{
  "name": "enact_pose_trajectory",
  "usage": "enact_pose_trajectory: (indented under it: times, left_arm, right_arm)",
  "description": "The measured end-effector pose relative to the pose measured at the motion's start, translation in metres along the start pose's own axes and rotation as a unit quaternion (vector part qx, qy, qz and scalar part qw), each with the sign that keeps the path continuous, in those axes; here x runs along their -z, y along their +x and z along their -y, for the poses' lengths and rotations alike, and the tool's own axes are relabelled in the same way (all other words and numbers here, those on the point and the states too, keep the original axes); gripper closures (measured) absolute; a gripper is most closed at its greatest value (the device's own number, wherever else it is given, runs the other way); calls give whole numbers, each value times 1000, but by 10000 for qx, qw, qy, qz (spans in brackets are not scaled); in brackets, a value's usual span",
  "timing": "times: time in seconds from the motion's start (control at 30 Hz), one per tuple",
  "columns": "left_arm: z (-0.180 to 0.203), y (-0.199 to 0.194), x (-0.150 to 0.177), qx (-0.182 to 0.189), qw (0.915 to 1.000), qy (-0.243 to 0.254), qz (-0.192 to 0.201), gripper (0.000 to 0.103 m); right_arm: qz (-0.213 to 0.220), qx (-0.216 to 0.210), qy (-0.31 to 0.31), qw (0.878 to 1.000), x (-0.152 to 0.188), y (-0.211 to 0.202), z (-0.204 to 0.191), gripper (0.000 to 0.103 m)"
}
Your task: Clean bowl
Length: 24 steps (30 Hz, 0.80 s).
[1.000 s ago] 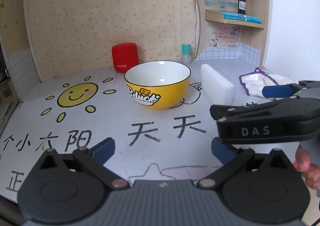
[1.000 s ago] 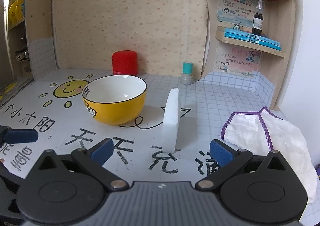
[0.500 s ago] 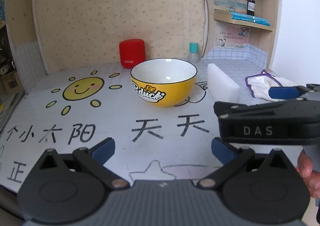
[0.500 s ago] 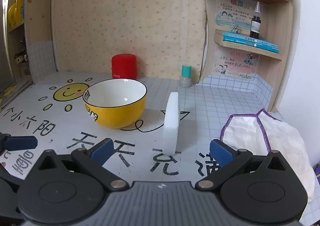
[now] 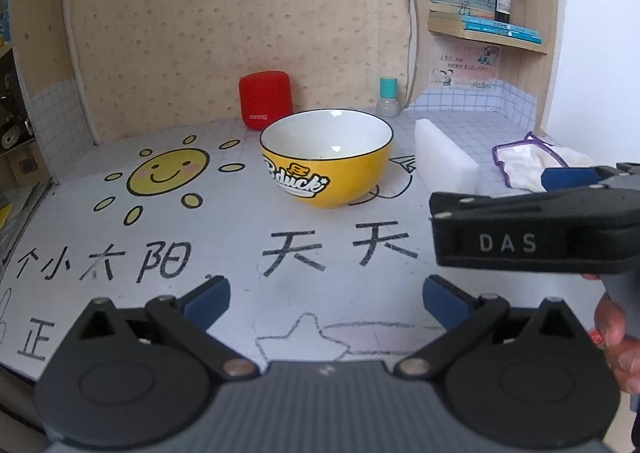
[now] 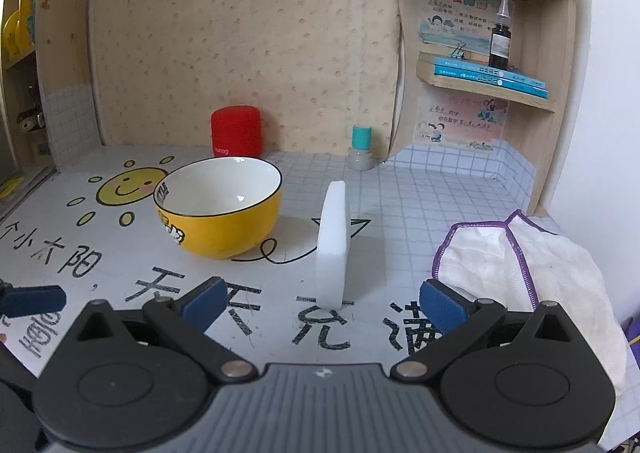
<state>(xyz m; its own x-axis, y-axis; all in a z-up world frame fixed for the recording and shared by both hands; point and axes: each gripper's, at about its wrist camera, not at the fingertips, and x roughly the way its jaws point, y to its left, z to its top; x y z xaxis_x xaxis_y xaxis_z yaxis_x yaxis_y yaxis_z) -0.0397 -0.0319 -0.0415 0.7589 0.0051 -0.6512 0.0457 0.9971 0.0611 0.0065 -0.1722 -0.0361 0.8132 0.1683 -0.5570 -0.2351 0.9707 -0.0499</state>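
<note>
Tabletop: bowl, sponge, cloth.

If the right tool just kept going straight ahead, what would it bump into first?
Most likely the white sponge, standing on edge almost dead centre between the open right tool's fingers, with nothing but bare mat before it. The yellow bowl sits off to the left of that line. Depth is hard to judge here.

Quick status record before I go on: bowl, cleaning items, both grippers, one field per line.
bowl: yellow ceramic bowl with white inside, upright on the printed table mat, looks empty
sponge: white foam block, standing on edge, right of the bowl, apart from it
cloth: white rag with purple hem, crumpled at far right
left gripper: open, holds nothing
right gripper: open, holds nothing, facing the sponge
</note>
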Motion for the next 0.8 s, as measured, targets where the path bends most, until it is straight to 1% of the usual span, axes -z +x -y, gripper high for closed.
enact_pose_trajectory:
  times: [0.17,0.33,0.47,0.57,0.8]
  left_arm:
    - [3,3,-1,-63,9999,123,-52,0]
    - [5,-1,-3,-21,9998,209,25,0]
    - [6,-1,-4,-50,9997,257,8,0]
    - [6,-2,-4,72,9997,249,-28,0]
    - [5,-3,-5,96,9997,220,-39,0]
  right_arm:
    - [-35,37,-10,10000,-1,3,0,0]
    - [-35,50,-9,10000,-2,3,-1,0]
    - [-51,57,-25,10000,-3,4,-3,0]
    - [-39,51,-52,10000,-4,2,-4,0]
    - [-16,45,-91,9999,-8,0,-5,0]
